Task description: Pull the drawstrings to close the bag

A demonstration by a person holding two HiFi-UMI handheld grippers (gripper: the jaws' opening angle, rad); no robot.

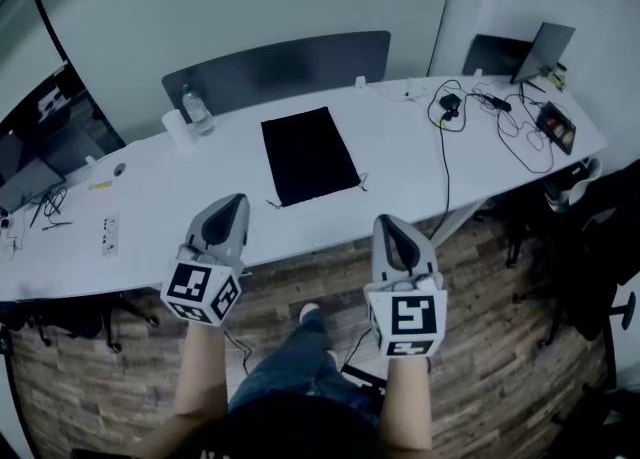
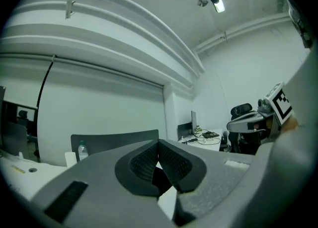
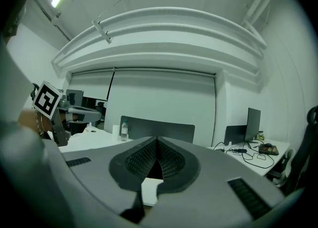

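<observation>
A flat black drawstring bag (image 1: 308, 154) lies on the white table (image 1: 180, 197), its thin strings trailing from the near corners (image 1: 362, 184). Both grippers hover in front of the table's near edge, short of the bag and level. My left gripper (image 1: 237, 199) is shut with nothing in it, below and left of the bag. My right gripper (image 1: 385, 220) is shut and empty too, below and right of the bag. In the left gripper view the ribbed pads (image 2: 158, 145) meet at the tip; the right gripper view shows its pads (image 3: 157, 141) pressed together likewise. A sliver of the bag shows between the pads.
A water bottle (image 1: 198, 111) and a white cup (image 1: 176, 129) stand at the table's back left. Cables (image 1: 480, 112), a small device (image 1: 556, 127) and a laptop (image 1: 543, 52) occupy the right end. A grey divider panel (image 1: 280, 69) runs behind the table. Wooden floor lies below.
</observation>
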